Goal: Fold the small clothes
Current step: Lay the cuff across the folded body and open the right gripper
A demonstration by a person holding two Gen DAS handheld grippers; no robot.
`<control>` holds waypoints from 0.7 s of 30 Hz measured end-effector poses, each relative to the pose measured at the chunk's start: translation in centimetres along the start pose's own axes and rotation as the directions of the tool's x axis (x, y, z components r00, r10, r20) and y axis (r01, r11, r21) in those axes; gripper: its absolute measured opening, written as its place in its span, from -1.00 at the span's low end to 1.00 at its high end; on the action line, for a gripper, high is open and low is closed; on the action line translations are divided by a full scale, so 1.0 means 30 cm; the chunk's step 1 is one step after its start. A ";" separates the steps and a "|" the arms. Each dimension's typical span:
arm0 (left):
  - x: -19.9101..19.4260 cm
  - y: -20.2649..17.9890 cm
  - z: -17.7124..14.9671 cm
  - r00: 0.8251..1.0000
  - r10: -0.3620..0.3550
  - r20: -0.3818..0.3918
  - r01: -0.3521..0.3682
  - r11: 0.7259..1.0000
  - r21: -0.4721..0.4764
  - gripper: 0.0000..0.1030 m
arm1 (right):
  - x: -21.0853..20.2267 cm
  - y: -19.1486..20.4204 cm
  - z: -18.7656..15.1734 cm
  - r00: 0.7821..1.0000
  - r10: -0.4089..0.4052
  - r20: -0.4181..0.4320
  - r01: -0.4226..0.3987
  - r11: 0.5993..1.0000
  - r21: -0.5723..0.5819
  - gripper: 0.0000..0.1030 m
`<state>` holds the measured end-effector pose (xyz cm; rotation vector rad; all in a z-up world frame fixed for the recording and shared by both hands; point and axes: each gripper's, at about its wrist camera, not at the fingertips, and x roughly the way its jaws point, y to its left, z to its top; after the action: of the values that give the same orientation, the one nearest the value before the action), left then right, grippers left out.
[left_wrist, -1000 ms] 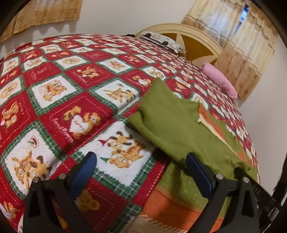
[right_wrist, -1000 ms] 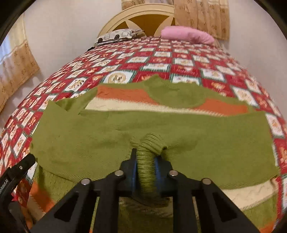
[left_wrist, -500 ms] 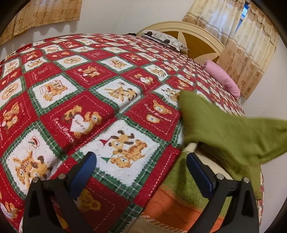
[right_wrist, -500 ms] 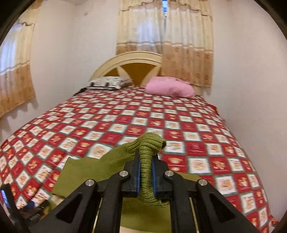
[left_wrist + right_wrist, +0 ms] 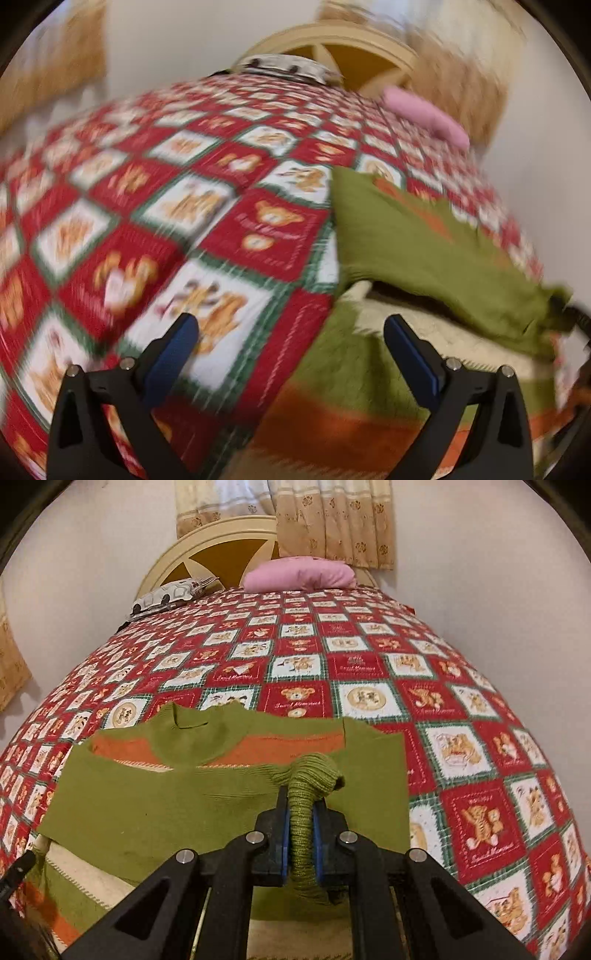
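The right gripper (image 5: 300, 840) is clamped tight, its blue pads pinching a ribbed green cuff (image 5: 308, 794) that bulges toward 12 o'clock. The left gripper (image 5: 291, 332) stands wide apart (nothing between its fingers), angled downward.

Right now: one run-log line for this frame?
stage: sleeve fold | right gripper: shut on ribbed cuff | left gripper: open, empty | sweater: on quilt

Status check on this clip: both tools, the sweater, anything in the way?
Right tool shut on the sweater's ribbed cuff. Left tool open, empty, over the bedspread. Green sweater flat, sleeve folded across. Nothing in the way.
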<state>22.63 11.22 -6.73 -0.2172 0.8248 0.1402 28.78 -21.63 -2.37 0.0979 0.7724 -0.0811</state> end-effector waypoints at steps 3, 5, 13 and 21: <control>0.055 -0.063 0.052 0.994 0.108 -0.024 -0.105 0.991 0.089 0.99 | -0.035 -0.007 0.010 0.999 0.019 0.026 -0.019 1.000 0.010 -0.82; 0.101 -0.047 0.075 0.981 0.185 -0.059 -0.181 0.981 0.063 1.00 | -0.067 -0.003 0.025 0.998 0.021 0.052 -0.021 1.000 0.008 -0.82; 0.097 0.079 0.054 0.983 0.170 -0.070 -0.179 0.974 -0.137 1.00 | 0.004 -0.050 -0.011 1.000 0.029 -0.012 -0.028 0.999 0.032 -0.82; 0.108 0.085 0.042 0.988 0.131 -0.078 -0.140 0.981 -0.137 1.00 | 0.069 -0.178 -0.065 0.996 0.031 -0.083 -0.013 0.979 0.201 -0.60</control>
<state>25.17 14.13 -8.66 -0.3011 0.8992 0.3215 28.33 -26.78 -5.51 0.3034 0.8477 -0.1345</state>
